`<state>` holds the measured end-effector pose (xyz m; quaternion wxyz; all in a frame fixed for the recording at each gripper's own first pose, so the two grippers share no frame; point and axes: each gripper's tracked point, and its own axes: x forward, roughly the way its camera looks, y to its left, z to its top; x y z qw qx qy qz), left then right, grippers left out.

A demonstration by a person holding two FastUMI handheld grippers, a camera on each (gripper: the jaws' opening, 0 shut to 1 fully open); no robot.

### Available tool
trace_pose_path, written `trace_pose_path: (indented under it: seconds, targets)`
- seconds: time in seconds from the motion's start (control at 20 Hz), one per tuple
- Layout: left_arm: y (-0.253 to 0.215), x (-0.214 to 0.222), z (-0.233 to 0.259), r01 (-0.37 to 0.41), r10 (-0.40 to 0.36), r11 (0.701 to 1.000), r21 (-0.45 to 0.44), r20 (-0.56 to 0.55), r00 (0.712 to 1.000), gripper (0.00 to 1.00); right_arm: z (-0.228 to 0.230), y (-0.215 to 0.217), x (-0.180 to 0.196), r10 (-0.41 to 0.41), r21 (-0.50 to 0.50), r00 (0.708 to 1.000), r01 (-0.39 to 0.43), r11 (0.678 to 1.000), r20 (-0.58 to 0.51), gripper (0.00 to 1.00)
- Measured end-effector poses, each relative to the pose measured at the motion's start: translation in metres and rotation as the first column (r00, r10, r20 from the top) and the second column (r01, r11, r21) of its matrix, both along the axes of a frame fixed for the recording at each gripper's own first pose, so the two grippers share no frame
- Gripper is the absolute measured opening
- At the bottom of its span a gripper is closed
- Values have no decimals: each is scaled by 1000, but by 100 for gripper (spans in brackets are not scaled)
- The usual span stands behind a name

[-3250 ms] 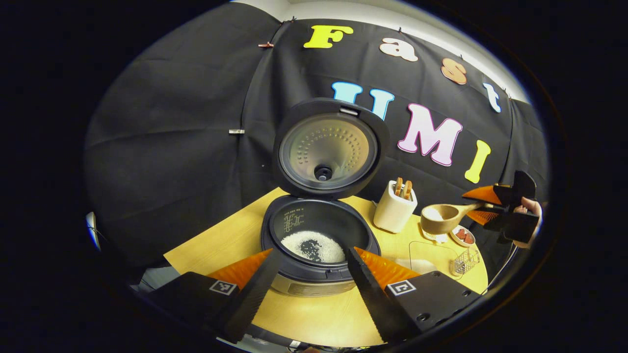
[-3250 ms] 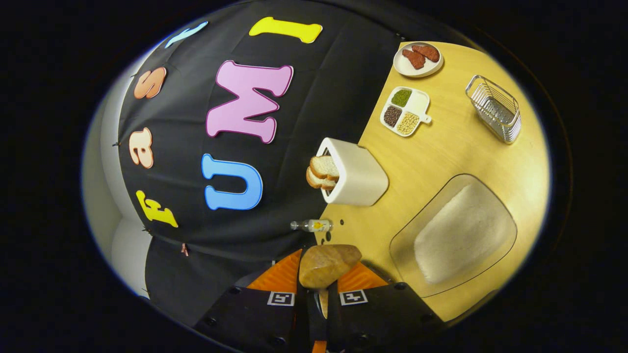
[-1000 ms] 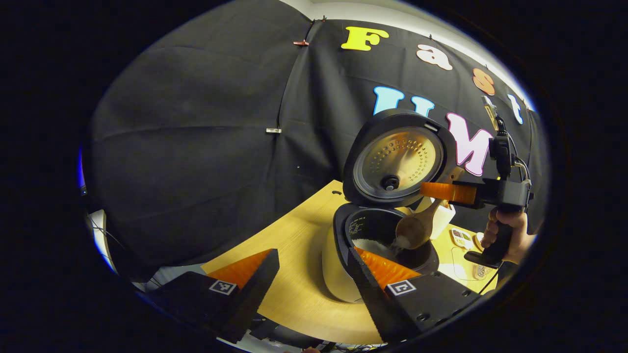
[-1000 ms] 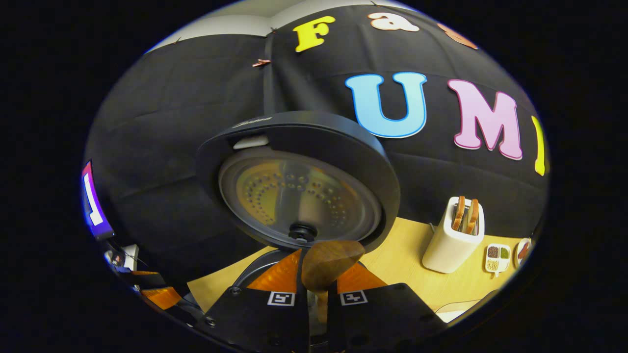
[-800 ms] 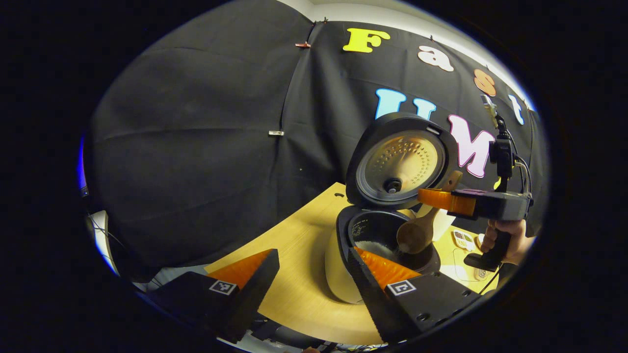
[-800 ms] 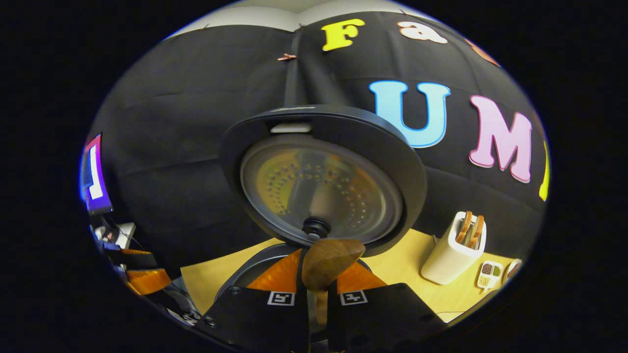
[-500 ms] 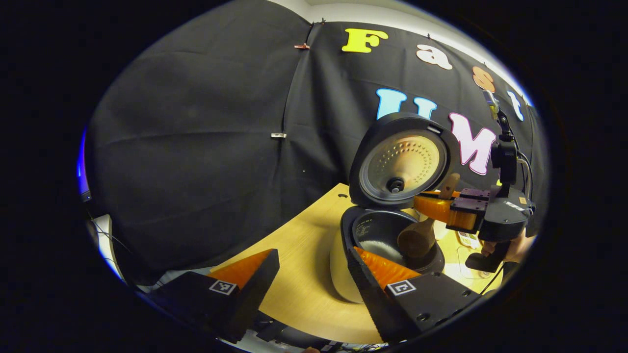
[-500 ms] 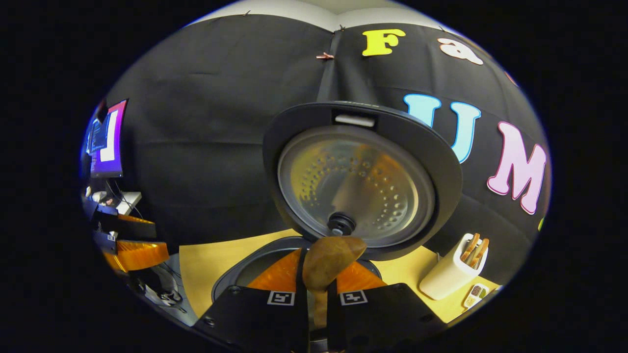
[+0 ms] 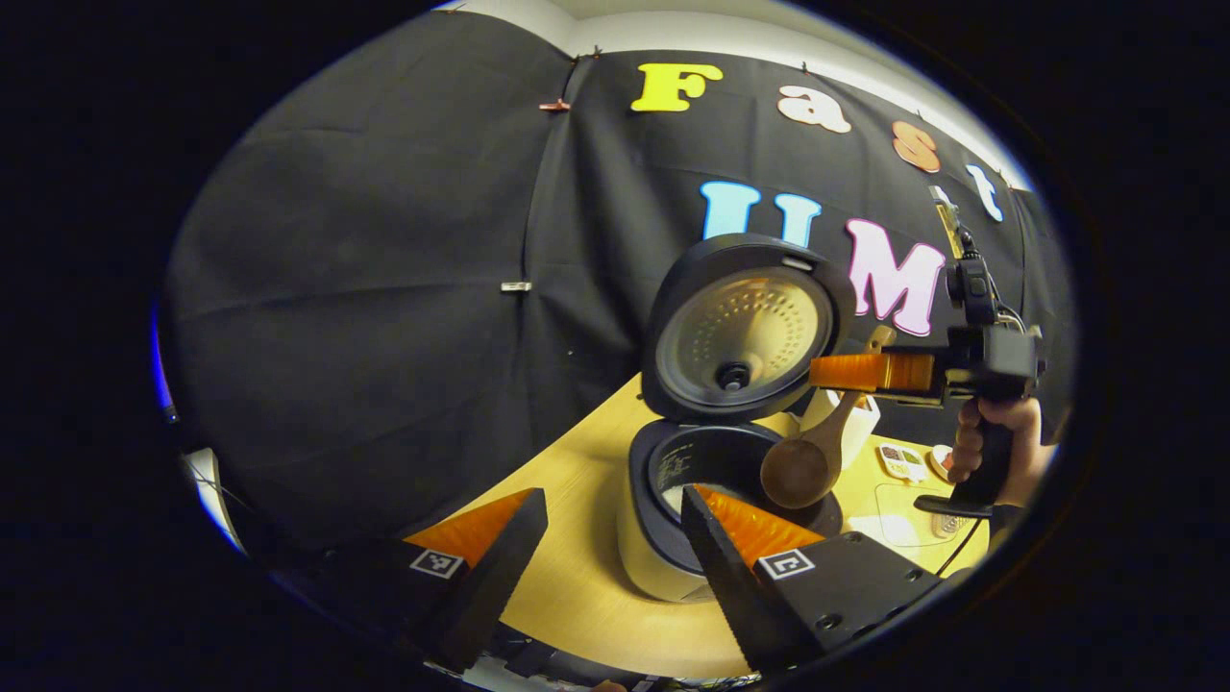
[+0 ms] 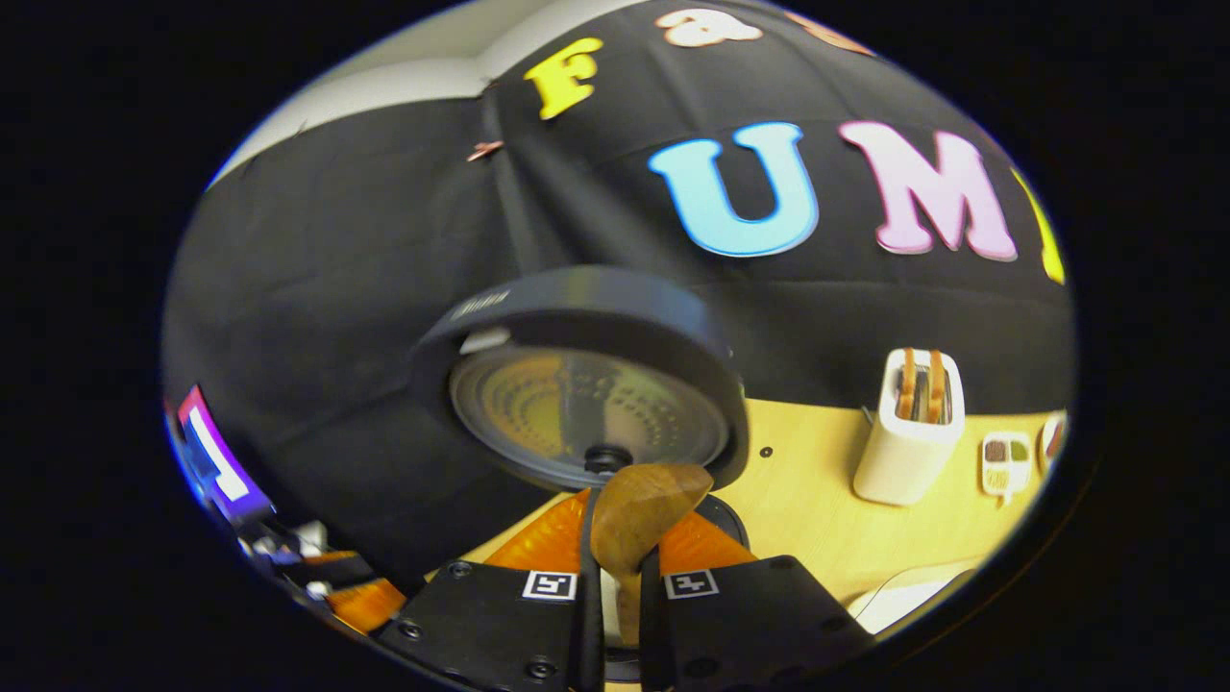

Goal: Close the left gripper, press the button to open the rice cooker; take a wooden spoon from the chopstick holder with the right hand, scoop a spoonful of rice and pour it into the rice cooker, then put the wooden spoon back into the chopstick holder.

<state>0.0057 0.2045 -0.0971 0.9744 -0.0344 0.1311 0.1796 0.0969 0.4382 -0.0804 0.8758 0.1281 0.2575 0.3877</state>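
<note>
The spoon (image 9: pixel 802 466) is clamped by its handle between the two fingers of the right gripper (image 10: pixel 615 562), which are pressed onto it from both sides. In the left gripper view that gripper (image 9: pixel 870 372) is seen farther off, held by a hand (image 9: pixel 990 447) on its grip, with the spoon hanging from it bowl-down and tilted. The bowl of the spoon is held above the open cooker (image 9: pixel 706 481), over the side of the pot nearest the right gripper; whether any rice is left in it cannot be told. In the right gripper view the end of the spoon (image 10: pixel 644 519) stands up just ahead of the fingertips, and the raised lid (image 10: pixel 586 384) is seen directly in front, upright.

The left gripper (image 9: pixel 615 538) is spread wide, with nothing held between its fingers; the cooker lies ahead of it, nearer its right finger. A little rice (image 9: pixel 694 495) is visible inside the pot.

The holder (image 10: pixel 908 437), with sticks standing in it, is placed on the table (image 10: pixel 798 509) to the right of the right gripper's fingers, and a divided dish (image 10: pixel 1004 457) just beyond it.
</note>
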Motion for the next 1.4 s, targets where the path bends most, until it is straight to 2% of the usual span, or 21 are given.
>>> trace_pose_path:
  seconds: [0.1,0.15,0.2,0.25,0.35,0.45,0.5,0.55,0.65,0.8,1.05,1.25,1.4]
  targets:
    - [-13,7,4,29,-29,999,19,4,1000,95,13,-25,17,-75,54,996,78,996,-43,18]
    - [-19,11,4,45,-45,998,34,2,999,95,15,-41,25,-109,67,992,113,991,-58,14]
    - [-26,15,5,58,-58,997,47,-2,998,95,15,-58,32,-141,80,987,148,986,-79,18]
    - [-34,19,5,75,-75,996,51,-5,997,95,16,-75,38,-175,96,979,185,978,-105,18]
    - [-54,26,6,107,-107,994,35,-4,994,95,20,-115,52,-247,125,958,266,956,-148,18]
    - [-75,34,9,133,-133,991,15,6,991,93,23,-160,68,-323,126,935,341,932,-146,18]
    - [-85,37,11,143,-143,990,8,7,990,95,21,-184,72,-358,125,920,379,917,-159,18]
    - [-95,40,12,155,-155,988,1,11,988,92,19,-207,78,-392,133,903,417,899,-176,18]
    - [-114,47,14,181,-181,983,-10,12,983,96,22,-262,90,-474,138,862,499,855,-179,19]
    - [-127,54,21,186,-185,982,-34,30,982,95,17,-348,99,-591,118,789,611,783,-169,18]
    - [-125,57,25,140,-139,990,-34,34,990,95,-7,-476,110,-751,89,637,770,632,-176,18]
    - [-119,57,28,85,-84,996,-31,21,996,95,-20,-546,121,-830,72,529,848,525,-178,18]
    - [-123,55,32,42,-41,998,-49,25,999,95,-43,-576,127,-856,43,482,875,483,-186,18]
